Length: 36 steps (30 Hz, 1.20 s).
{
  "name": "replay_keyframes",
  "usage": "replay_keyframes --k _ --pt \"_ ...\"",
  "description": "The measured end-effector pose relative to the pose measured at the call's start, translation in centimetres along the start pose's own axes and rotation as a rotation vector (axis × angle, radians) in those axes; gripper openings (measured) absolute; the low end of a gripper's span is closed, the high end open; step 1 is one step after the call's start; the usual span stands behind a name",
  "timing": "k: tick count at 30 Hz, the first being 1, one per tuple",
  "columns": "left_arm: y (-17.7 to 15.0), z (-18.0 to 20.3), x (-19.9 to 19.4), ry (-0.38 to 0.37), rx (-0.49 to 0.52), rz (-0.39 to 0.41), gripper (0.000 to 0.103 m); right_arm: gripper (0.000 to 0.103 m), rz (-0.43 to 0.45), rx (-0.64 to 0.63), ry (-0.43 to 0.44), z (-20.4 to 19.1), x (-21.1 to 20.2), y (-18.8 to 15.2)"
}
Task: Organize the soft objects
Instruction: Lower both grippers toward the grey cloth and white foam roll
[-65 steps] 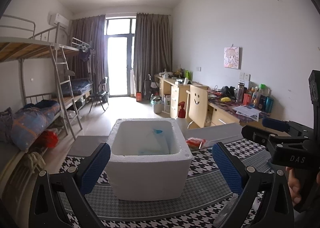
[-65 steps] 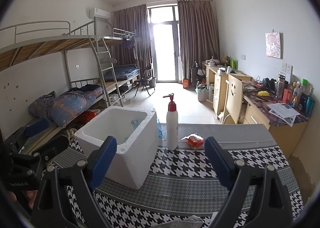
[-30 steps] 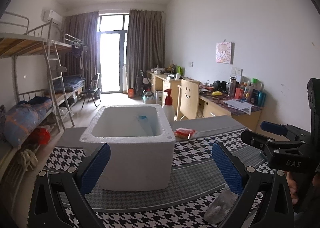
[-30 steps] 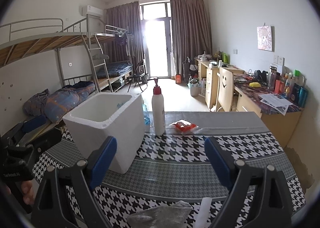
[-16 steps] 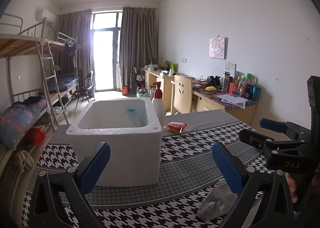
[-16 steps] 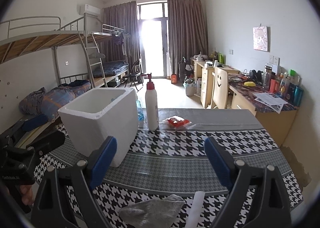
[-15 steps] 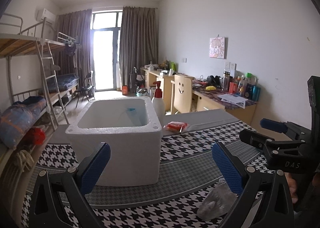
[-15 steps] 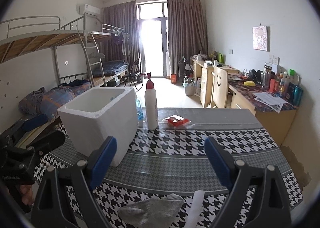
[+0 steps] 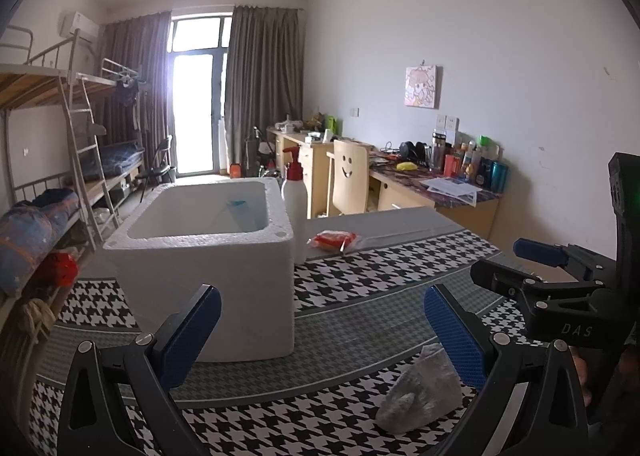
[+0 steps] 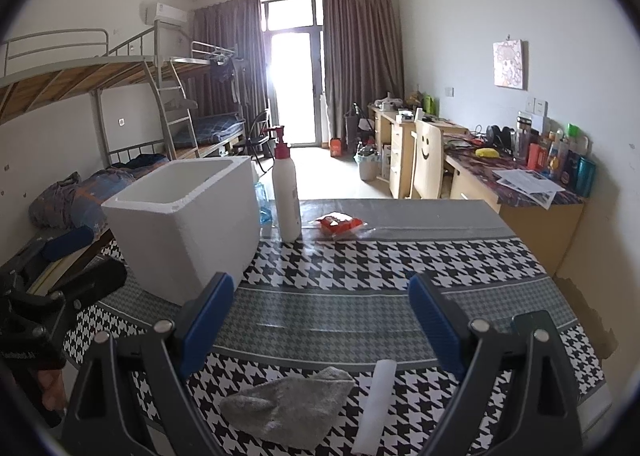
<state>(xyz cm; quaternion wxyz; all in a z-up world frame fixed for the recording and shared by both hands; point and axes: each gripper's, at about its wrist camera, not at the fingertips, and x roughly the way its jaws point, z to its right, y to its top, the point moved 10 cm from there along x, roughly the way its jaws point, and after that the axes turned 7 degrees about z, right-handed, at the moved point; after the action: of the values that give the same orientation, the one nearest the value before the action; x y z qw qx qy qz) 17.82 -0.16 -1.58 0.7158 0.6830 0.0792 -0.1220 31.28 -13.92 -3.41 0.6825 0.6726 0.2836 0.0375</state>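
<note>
A white foam box [image 9: 208,256] stands on the houndstooth tablecloth, also in the right wrist view [image 10: 188,232]; something blue lies inside it [image 9: 240,207]. A grey cloth [image 10: 288,404] lies near the table's front edge, below my open, empty right gripper [image 10: 320,320]. It also shows in the left wrist view [image 9: 420,392], low at the right. A white foam strip [image 10: 376,400] lies beside the cloth. My left gripper [image 9: 320,332] is open and empty, in front of the box.
A white pump bottle with a red top [image 10: 286,191] stands right of the box. A red packet [image 10: 340,224] lies behind it on the table [image 10: 400,264]. A bunk bed [image 10: 100,103] is on the left, desks [image 10: 520,183] on the right.
Both grippers have pulled back from the box and moved right. The grey cloth and foam strip have come into view at the near edge. Both grippers stay open.
</note>
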Motion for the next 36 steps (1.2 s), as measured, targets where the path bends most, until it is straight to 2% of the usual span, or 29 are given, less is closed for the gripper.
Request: replay_keyframes --k 12,36 --pt "-1.0 1.7 0.4 -0.038 0.006 -0.016 0.102 0.092 -0.016 0.001 -0.03 1.4 -0.7 -1.7" --pt "-4.9 4.2 2.1 -0.08 0.037 -0.111 0.102 0.092 -0.059 0.017 -0.056 3.2 -1.1 -5.6"
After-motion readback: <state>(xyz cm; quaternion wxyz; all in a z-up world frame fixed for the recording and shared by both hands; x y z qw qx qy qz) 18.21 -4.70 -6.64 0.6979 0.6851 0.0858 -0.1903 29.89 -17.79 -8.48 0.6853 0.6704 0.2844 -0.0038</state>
